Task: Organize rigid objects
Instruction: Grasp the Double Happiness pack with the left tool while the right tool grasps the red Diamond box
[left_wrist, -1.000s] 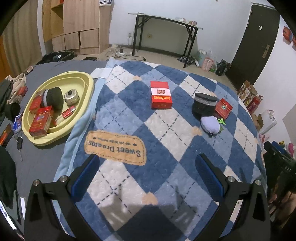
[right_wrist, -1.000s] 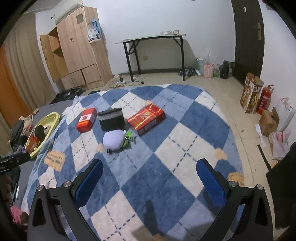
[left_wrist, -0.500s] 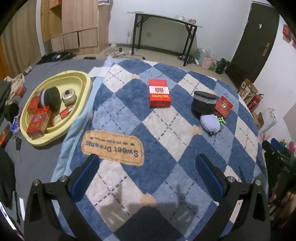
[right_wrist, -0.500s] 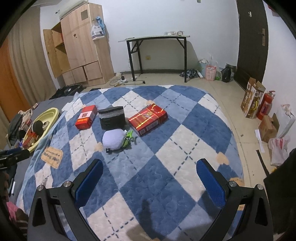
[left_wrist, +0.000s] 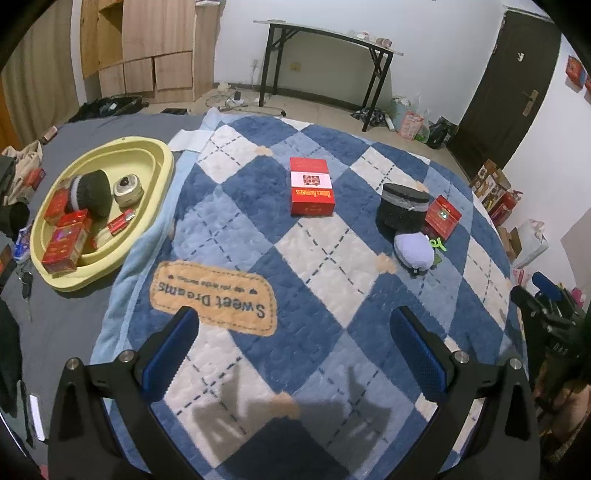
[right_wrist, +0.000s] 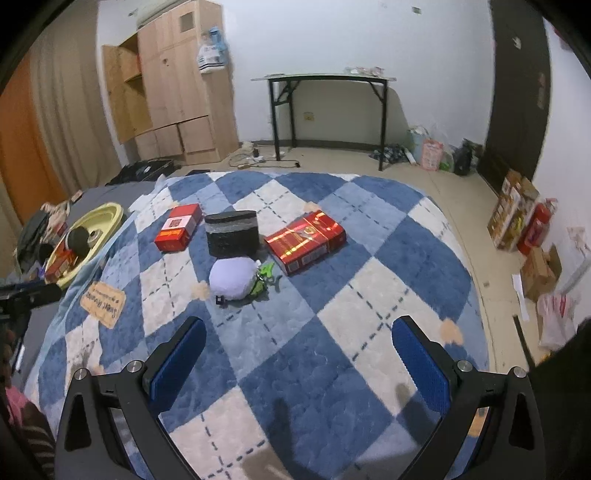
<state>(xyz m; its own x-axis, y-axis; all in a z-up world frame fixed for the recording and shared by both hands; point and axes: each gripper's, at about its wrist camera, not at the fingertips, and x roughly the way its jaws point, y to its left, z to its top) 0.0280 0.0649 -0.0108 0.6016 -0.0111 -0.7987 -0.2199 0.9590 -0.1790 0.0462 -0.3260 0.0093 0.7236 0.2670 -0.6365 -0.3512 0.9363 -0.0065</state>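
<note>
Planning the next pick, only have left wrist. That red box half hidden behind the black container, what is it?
Observer: A long shiny red carton lying flat, longer than the red box on the black container's other side.
Operator: Right fingers holding anything?
Observer: No. The right gripper is open, nothing between its fingers.
Operator: Green thing by the plush?
Observer: A green clip-like item, against the purple plush on its carton side.
</note>
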